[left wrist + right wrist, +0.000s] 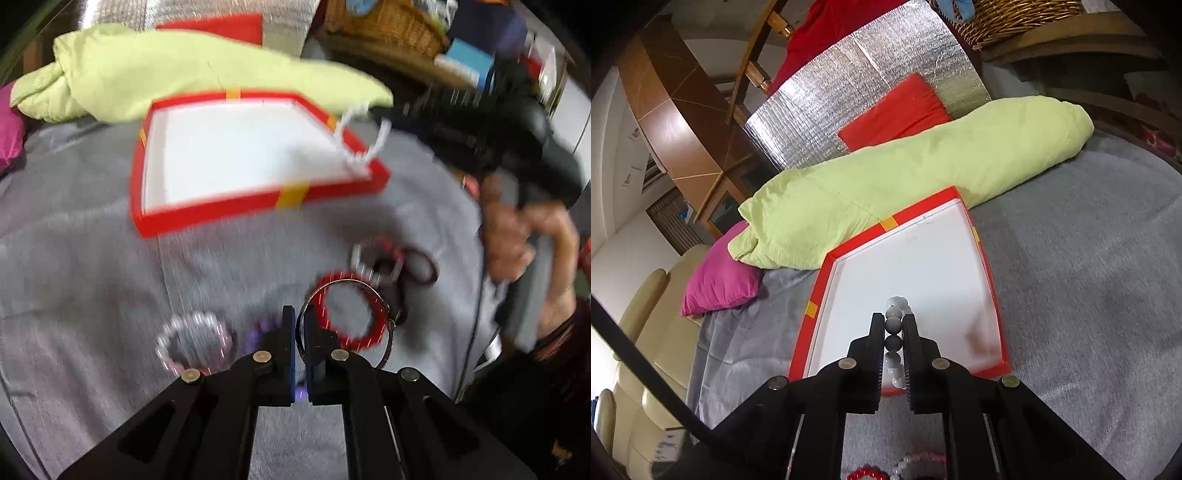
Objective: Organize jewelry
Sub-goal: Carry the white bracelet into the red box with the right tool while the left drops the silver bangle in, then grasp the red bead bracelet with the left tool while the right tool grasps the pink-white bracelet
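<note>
A red box (207,216) with a white inside lies on the grey cloth; it also shows in the right wrist view (820,291). My left gripper (300,317) is shut on a thin silver bangle (384,306), held above the cloth. Under it lie a red bead bracelet (364,338), a pink-white bead bracelet (177,332), a purple one (260,328) and a dark red one (424,264). My right gripper (892,325) is shut on a white-grey bead bracelet (894,325) over the box's near corner; that bracelet also shows hanging in the left wrist view (360,136).
A pale green pillow (905,184) lies behind the box, a pink cushion (720,280) to its left and a red cushion (894,110) behind. A wicker basket (1015,18) stands at the back. Bracelets (912,465) lie under the right gripper.
</note>
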Tool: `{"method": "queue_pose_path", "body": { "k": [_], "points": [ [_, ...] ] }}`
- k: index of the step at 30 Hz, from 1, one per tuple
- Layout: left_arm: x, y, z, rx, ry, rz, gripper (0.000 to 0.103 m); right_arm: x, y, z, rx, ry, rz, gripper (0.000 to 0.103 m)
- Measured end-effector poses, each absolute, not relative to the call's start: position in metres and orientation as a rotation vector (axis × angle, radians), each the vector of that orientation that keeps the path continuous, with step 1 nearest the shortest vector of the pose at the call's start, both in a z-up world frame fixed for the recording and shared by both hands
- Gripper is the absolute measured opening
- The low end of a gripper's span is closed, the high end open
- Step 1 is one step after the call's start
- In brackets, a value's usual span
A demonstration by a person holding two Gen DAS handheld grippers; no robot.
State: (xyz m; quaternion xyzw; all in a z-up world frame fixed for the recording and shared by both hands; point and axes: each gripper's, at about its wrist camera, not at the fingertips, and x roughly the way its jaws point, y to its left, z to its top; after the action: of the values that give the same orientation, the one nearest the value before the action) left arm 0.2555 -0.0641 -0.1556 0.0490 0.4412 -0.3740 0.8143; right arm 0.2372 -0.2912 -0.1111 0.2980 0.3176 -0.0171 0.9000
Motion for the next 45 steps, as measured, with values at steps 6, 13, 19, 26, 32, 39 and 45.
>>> {"method": "queue_pose_path", "body": {
  "k": [6, 13, 19, 26, 32, 39, 45],
  "points": [
    [0.29, -0.051, -0.128, -0.004, 0.836, -0.725, 0.004, 0.255, -0.291, -0.113, 0.66, 0.645, -0.005, 0.01],
    [0.35, -0.04, -0.133, -0.137, 0.851, -0.572, 0.004, 0.287, -0.278, -0.131, 0.675, 0.725, 0.044, 0.011],
    [0.374, -0.052, -0.145, -0.145, 0.866, -0.524, 0.005, 0.297, -0.279, -0.142, 0.697, 0.744, 0.009, 0.013],
    [0.364, -0.062, -0.144, -0.076, 0.848, -0.473, 0.044, 0.287, -0.303, -0.138, 0.712, 0.738, -0.087, 0.026],
    [0.337, -0.064, -0.13, 0.059, 0.784, -0.351, 0.066, 0.274, -0.307, -0.123, 0.715, 0.745, -0.074, 0.041],
    [0.304, -0.06, -0.128, 0.175, 0.78, -0.295, 0.069, 0.244, -0.294, -0.104, 0.666, 0.775, -0.041, 0.048],
    [0.274, -0.049, -0.123, 0.199, 0.75, -0.273, 0.07, 0.221, -0.287, -0.091, 0.599, 0.771, -0.051, 0.048]
  ]
}}
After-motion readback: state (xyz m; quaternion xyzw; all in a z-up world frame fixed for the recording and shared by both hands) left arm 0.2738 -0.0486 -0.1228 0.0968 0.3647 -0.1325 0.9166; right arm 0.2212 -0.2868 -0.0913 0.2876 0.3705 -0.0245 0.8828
